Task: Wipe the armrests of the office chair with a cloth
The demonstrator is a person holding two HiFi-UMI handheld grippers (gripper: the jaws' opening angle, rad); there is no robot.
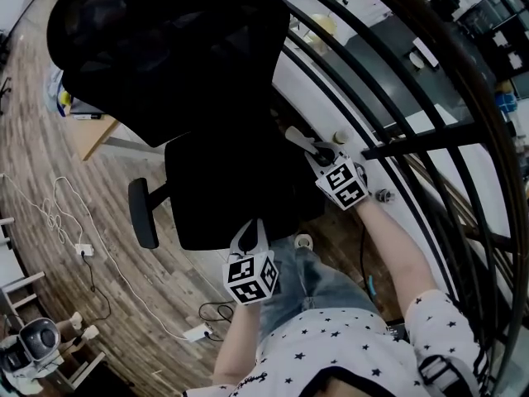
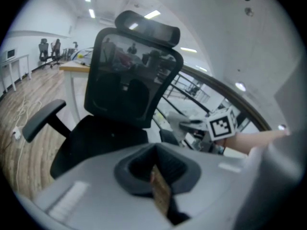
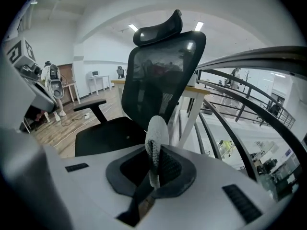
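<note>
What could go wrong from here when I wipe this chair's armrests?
1. The left gripper and right gripper are both shut with no cloth in view, so bare jaws might scrape the armrest.
2. Stepping round to that armrest, a foot might snag the white cable on the floor.

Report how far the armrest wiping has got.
Done: nothing that shows; no armrest looks wiped. In hand: the right gripper is shut on a pale textured cloth, held in the air beside the black mesh office chair, touching no armrest. The left gripper is shut and empty by the seat front. Left: the black padded armrest on the far side, and its twin, not clearly in view.
</note>
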